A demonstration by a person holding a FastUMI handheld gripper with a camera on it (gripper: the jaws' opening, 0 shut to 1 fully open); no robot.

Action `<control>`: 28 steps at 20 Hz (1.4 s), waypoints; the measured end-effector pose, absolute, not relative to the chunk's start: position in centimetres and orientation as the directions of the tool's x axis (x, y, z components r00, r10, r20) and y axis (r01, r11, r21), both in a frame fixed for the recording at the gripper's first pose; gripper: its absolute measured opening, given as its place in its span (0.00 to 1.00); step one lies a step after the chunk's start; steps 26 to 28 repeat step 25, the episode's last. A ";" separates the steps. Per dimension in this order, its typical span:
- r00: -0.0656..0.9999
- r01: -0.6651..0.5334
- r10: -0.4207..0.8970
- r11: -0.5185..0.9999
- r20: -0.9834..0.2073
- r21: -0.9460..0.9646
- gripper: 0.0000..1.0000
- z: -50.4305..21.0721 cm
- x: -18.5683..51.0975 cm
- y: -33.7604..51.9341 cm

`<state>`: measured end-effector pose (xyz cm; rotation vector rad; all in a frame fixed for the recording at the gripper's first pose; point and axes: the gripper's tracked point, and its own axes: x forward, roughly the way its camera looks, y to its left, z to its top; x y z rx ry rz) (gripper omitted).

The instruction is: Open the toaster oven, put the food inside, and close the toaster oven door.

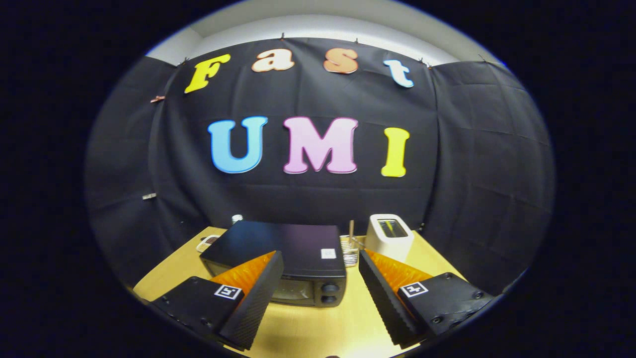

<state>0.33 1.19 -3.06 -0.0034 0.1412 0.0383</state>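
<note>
Claw [318,293] spread wide, pinching nothing, above table [308,333]; closed toaster oven [278,258] at 12 o'clock, white toaster [390,236] at 1.

A yellow table [308,328] bore a black oven [278,248], white toaster [390,237] and rack [350,251].

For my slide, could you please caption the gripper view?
Open gripper hovers before the closed black toaster oven on a wooden table.
</note>
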 end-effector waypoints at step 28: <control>0.997 -0.052 0.053 0.998 -0.059 0.020 0.99 1.0 -1.8 -2.0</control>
